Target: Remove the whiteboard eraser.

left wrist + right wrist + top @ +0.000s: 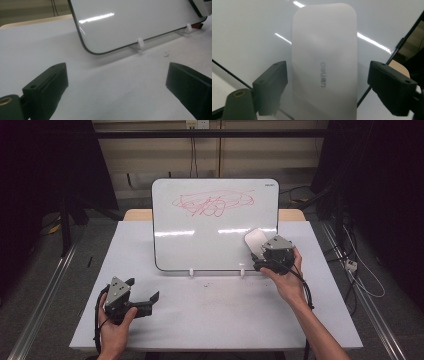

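Straddling the white eraser (pixel 324 65) against the whiteboard (pixel 200 235), the right claw (pixel 260 254) stands released (pads not pressing); left claw (pixel 145 292) gapes over the surface (pixel 210 310).

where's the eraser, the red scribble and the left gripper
eraser (pixel 324 62): right gripper view, middle of its white back, near the printed logo
red scribble (pixel 212 203): high view, centre of the marks on the whiteboard
left gripper (pixel 145 292): high view, midway between its open jaws
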`<act>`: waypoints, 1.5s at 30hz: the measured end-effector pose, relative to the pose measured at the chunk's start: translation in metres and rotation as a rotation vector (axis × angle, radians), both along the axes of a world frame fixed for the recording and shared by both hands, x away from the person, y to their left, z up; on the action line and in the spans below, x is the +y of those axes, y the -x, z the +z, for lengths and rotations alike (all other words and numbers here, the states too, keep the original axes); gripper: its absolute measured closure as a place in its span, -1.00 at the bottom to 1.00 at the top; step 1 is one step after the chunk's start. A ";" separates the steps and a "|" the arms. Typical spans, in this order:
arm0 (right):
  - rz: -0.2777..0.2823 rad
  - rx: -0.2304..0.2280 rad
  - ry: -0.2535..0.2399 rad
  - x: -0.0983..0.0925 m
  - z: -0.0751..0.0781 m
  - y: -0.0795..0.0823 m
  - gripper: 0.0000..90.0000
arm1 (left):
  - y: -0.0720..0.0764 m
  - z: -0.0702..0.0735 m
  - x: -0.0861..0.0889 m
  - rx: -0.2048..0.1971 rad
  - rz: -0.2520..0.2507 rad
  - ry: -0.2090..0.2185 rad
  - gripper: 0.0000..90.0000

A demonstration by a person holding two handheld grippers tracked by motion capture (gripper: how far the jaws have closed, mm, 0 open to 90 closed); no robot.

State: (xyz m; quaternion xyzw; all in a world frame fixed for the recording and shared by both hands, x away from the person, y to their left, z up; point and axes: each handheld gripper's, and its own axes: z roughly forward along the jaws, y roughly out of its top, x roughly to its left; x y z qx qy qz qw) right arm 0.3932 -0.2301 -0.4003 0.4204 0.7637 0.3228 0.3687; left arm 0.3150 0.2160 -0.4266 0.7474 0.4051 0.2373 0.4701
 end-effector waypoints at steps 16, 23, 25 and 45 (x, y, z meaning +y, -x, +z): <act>-0.019 0.024 0.061 0.010 -0.007 -0.011 -0.33 | 0.000 -0.002 0.001 0.015 0.009 0.003 -0.91; -0.032 0.045 0.072 0.012 -0.005 -0.011 -0.31 | 0.001 -0.003 0.002 0.014 0.013 0.000 -0.91; -0.031 0.046 0.066 0.011 -0.005 -0.012 -0.31 | 0.002 -0.002 0.001 0.008 0.008 -0.023 -0.91; -0.014 0.088 -0.038 0.002 -0.001 -0.011 -0.31 | -0.002 -0.002 0.008 0.025 0.030 0.019 -0.91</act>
